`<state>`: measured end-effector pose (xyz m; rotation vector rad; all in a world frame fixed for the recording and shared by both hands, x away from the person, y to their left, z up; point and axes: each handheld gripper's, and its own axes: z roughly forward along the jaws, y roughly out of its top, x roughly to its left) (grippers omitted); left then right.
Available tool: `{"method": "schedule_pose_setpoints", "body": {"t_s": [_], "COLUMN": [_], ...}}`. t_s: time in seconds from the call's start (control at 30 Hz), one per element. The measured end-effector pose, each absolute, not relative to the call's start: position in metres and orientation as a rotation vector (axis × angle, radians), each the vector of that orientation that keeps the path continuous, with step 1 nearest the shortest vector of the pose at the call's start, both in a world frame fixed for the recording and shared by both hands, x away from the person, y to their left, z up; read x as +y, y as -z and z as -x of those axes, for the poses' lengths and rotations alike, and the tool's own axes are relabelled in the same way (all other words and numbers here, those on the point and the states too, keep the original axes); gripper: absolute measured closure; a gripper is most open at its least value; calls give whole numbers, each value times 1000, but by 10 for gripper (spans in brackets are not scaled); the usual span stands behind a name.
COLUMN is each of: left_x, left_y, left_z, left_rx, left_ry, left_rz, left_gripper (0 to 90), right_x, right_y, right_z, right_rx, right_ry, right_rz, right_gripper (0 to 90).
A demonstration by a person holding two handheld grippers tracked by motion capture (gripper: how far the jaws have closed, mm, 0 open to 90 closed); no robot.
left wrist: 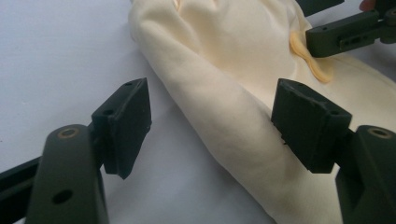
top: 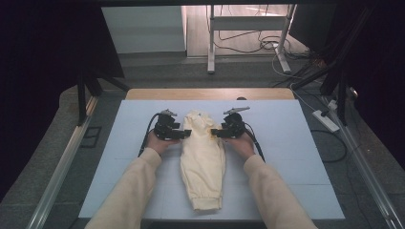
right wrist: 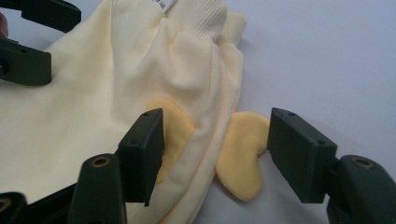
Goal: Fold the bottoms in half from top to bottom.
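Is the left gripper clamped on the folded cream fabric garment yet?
Apart. In the left gripper view, the left gripper straddles the edge fold of the folded cream fabric garment with open jaws; white table shows between the left pad and the cloth.

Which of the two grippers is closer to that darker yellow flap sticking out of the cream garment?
The right. The right gripper has its open jaws either side of the yellow flap. The left gripper straddles the cream garment at its opposite edge, farther from the flap.
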<state>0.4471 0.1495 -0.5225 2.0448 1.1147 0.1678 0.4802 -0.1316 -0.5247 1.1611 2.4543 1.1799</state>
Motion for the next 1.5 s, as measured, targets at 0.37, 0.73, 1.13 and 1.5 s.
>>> {"method": "schedule_pose_setpoints", "body": {"t_s": [0.37, 0.73, 1.13, 1.5], "left_x": [142, 138, 138, 138], "left_y": [534, 536, 519, 489], "left_z": [-451, -451, -444, -444], "left_rx": [1129, 1096, 1028, 954], "left_ry": [-115, -53, -129, -191], "left_rz": [-2069, -2087, -2065, -2022], "left_gripper": [345, 720, 801, 802], "right_x": [-131, -134, -140, -147], "right_y": [528, 528, 512, 488], "right_z": [-482, -480, -474, -470], "right_rx": [2500, 2529, 2487, 2395], "right_ry": [-1204, -1241, -1304, -1376], "right_rz": [-1125, -1117, -1078, -1013], "right_gripper": [547, 735, 775, 776]}}
